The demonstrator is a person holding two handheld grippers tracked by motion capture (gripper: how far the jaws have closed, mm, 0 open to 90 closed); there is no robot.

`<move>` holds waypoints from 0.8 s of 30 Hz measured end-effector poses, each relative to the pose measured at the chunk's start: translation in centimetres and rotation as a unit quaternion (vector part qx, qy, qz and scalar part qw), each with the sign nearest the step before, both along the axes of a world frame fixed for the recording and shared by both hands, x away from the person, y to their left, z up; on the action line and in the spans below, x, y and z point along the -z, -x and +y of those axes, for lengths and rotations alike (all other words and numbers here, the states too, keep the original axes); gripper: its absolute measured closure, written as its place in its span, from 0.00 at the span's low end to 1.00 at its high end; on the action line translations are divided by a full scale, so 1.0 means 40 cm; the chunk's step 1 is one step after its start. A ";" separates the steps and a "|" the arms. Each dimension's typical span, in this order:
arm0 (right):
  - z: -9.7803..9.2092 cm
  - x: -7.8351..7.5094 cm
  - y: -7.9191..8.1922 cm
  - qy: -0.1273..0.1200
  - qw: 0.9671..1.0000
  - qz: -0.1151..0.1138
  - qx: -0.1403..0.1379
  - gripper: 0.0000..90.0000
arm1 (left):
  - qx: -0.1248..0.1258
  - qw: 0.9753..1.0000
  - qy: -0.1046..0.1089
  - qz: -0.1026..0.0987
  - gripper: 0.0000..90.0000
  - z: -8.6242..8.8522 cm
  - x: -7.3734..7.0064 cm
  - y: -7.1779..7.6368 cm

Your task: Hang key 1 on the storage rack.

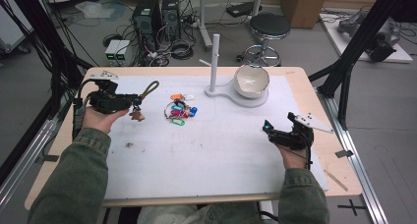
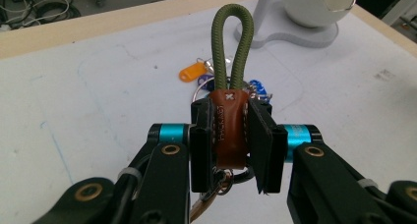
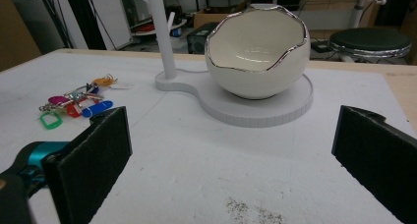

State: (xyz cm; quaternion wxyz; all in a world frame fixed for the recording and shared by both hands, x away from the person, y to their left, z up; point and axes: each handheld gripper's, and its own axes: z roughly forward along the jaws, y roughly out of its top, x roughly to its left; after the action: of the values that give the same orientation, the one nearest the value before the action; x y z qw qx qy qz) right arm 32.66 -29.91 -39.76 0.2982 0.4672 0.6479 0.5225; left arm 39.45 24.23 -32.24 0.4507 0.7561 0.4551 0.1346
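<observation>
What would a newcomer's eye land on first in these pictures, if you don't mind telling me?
Probably the left hand-held gripper, shut on a keychain strap with a brown leather tab and an olive cord loop, held above the table's left side. Next, the white egg-shaped bowl with a jagged silver rim on its stand at the far edge, and the colourful key tags lying mid-table.

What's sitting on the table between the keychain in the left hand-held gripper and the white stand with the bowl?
The bunch of coloured key tags lies between the left hand-held gripper, shut on the leather keychain, and the stand. Lifted above it, nothing visible blocks the path.
</observation>
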 end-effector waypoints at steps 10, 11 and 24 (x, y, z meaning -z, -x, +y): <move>0.002 0.002 -0.002 0.005 1.000 0.002 -0.001 0.01 | 0.003 1.000 -0.007 -0.005 0.80 -0.032 -0.034 -0.039; 0.002 0.002 -0.002 0.006 1.000 0.001 -0.001 0.01 | 0.003 1.000 -0.004 -0.006 0.80 -0.033 -0.037 -0.042; 0.002 0.002 -0.002 0.007 1.000 0.001 0.001 0.01 | -0.003 1.000 -0.012 -0.012 0.80 -0.044 -0.096 -0.084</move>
State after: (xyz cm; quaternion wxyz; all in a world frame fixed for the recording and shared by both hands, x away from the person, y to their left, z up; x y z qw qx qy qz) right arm 32.74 -29.81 -39.83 0.3012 0.4662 0.6515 0.5172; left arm 42.82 22.46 -28.41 0.4470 0.7585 0.4498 0.1504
